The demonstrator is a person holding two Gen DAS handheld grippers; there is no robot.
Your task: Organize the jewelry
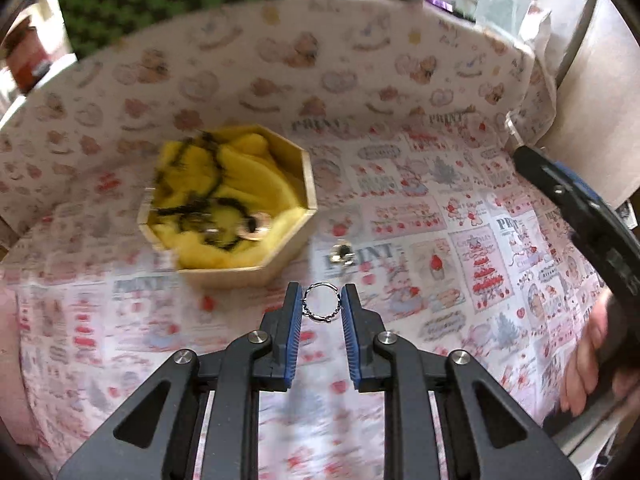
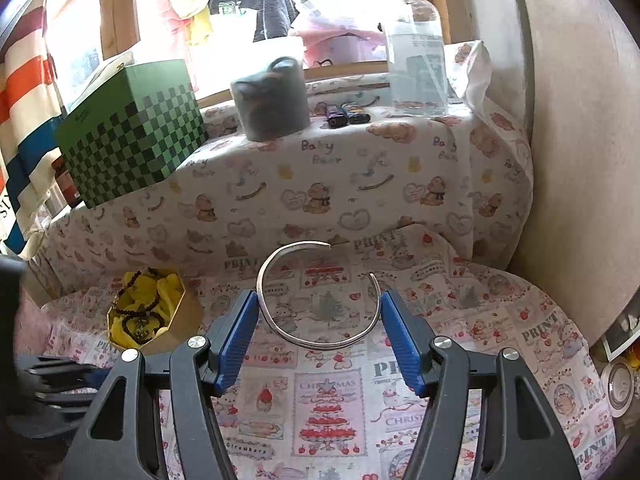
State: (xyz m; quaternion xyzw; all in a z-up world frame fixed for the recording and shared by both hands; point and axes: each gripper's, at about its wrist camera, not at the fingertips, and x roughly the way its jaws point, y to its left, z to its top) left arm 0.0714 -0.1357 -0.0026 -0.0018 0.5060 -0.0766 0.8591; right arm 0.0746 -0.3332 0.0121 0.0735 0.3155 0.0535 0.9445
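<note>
You are mid-carry with 2 pieces at once, and neither has reached the hexagonal box [image 1: 228,208] yet. Your left gripper [image 1: 322,305] has its jaws drawn narrow on a small beaded ring [image 1: 322,303], pinched by its 2 sides between the blue pads [image 1: 294,320] and held above the patterned cloth [image 1: 420,208] of the counter. The box sits just ahead and to the left of it, lined with yellow fabric [image 1: 256,184] and already carrying a dark beaded strand [image 1: 208,200]. A second small ring [image 1: 341,252] lies loose on the cloth between the box and your left jaws, so I judge that 1 piece is left to collect after these.

Your right gripper [image 2: 320,304] has its jaws set wide, spanning an open silver bangle [image 2: 316,304] across its width, the gap in the band pointing up and away from you. From the right wrist view the box [image 2: 146,312] lies well off to the left.

The next move looks to be yours on the left: bring the ring over the yellow lining, low enough that it drops onto the fabric and not the rim, then ease the jaws apart. The left view is smeared, so that hand seems to be travelling; slow down before releasing. Your right hand [image 1: 592,364] grips its handle at the right edge, angled in toward the counter.
</note>
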